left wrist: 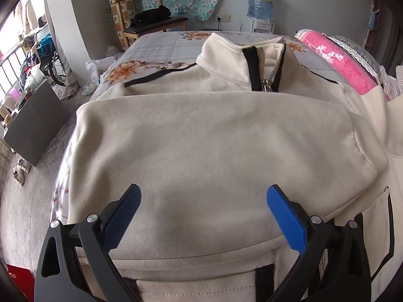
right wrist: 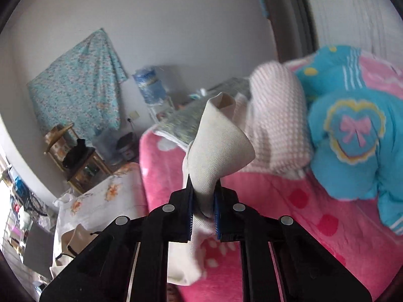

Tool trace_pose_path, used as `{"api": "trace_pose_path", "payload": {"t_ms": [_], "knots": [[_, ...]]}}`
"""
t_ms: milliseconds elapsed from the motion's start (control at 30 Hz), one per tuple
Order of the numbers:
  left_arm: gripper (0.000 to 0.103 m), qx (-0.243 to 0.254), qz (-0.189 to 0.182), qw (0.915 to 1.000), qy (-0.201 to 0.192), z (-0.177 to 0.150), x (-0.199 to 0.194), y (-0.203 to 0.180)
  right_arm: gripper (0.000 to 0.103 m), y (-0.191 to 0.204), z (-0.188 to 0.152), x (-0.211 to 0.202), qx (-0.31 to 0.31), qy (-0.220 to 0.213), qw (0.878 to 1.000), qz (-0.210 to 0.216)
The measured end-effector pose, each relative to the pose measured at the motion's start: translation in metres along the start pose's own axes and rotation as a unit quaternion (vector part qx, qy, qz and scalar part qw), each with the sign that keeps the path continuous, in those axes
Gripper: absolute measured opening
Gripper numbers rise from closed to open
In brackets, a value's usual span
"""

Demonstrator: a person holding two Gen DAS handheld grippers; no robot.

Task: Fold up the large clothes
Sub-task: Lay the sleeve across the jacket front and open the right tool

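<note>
The cream zip-collar jacket (left wrist: 201, 136) lies flat on the bed (left wrist: 161, 47), over its floral sheet; its long axis runs from 6 o'clock to 12 o'clock in the left wrist view, collar (left wrist: 241, 58) pointing to 12 o'clock, the zipper pull (left wrist: 266, 83) just below it; one sleeve (left wrist: 209, 151) is folded across the chest, running 9 o'clock to 3 o'clock; a black-edged pocket (left wrist: 377, 226) shows at 4 o'clock. The left claw (left wrist: 203, 198) is spread wide, its blue pads (left wrist: 287, 216) either side of the folded sleeve, nothing between them; whether it touches the cloth cannot be told. The right claw (right wrist: 203, 210) is pressed together, pinching the jacket's other sleeve (right wrist: 216, 151), which stands up from the claw toward 12 o'clock, its open cuff (right wrist: 225, 100) uppermost; the rest hangs toward 6 o'clock. Behind that sleeve lie a pink blanket (right wrist: 314, 226) and, at 2 o'clock, a blue quilt (right wrist: 352, 136).
</note>
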State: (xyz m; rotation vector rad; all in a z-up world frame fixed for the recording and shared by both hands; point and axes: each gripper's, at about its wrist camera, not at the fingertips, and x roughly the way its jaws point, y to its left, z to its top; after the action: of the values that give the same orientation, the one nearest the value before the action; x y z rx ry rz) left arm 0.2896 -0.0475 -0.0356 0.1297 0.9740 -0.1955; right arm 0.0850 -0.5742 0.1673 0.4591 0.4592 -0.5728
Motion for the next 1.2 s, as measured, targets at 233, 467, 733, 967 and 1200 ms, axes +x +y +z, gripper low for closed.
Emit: {"api": "trace_pose_path", "payload": {"t_ms": [233,467,733,967,1200], "knots": [[0.099,-0.021,0.015,0.9996,-0.009,-0.006,-0.027,0.036,0.011,0.141,-0.003,-0.054,-0.112,-0.039,0.985,0.123],[0.097,-0.039,0.001,0.9992,-0.007,-0.026,-0.042,0.075,0.011,0.259,-0.059,-0.049,-0.193,-0.005,0.957,0.216],[0.095,-0.059,-0.041,0.9971,-0.024,-0.045,-0.065,0.111,0.037,0.379,-0.204,-0.002,-0.336,0.109,0.893,0.281],[0.094,-0.058,-0.082,0.9936,-0.050,-0.047,-0.087,0.126,0.062,0.371,-0.271,0.031,-0.346,0.264,0.840,0.323],[0.080,-0.077,-0.131,0.9876,-0.041,-0.011,-0.070,0.110,0.061,0.260,-0.204,0.040,-0.254,0.220,0.909,0.246]]}}
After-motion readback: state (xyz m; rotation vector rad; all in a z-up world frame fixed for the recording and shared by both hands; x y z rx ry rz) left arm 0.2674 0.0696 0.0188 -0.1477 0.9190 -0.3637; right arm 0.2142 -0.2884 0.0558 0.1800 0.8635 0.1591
